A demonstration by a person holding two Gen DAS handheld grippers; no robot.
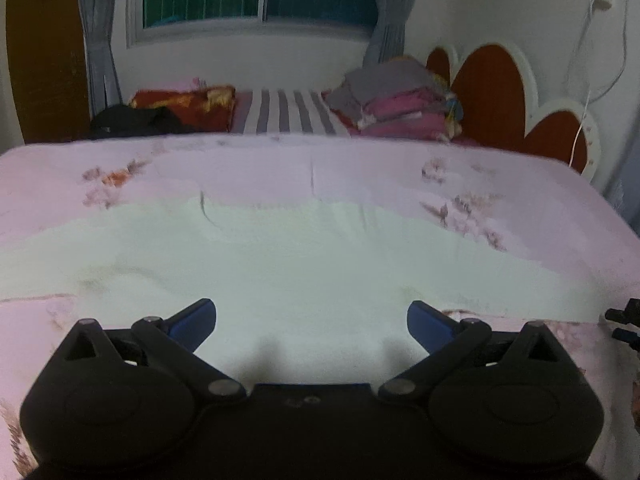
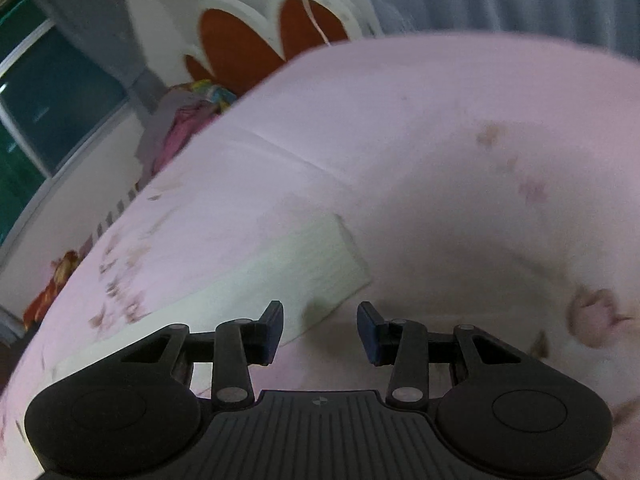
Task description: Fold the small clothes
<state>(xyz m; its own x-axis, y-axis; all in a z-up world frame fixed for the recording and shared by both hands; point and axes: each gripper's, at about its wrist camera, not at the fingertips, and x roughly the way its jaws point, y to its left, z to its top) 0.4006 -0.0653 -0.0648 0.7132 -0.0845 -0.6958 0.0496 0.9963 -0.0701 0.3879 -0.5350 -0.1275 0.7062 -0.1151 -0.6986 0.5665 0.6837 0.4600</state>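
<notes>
A pale cream garment [image 1: 280, 256] lies spread flat on the pink floral bed cover [image 1: 360, 164]. My left gripper [image 1: 311, 320] is wide open and empty, low over the garment's near edge. In the right wrist view the same garment [image 2: 280, 280] shows as a flat pale rectangle with a ribbed corner. My right gripper [image 2: 320, 332] is open and empty, just over that near corner. The right gripper's edge [image 1: 622, 322] shows at the far right of the left wrist view.
A stack of folded pink and grey clothes [image 1: 396, 100] sits at the bed's far right by the red and white headboard [image 1: 500, 92]. A red patterned pillow [image 1: 188, 104] and dark clothing [image 1: 136, 120] lie at the far left. A striped sheet [image 1: 288, 112] lies between.
</notes>
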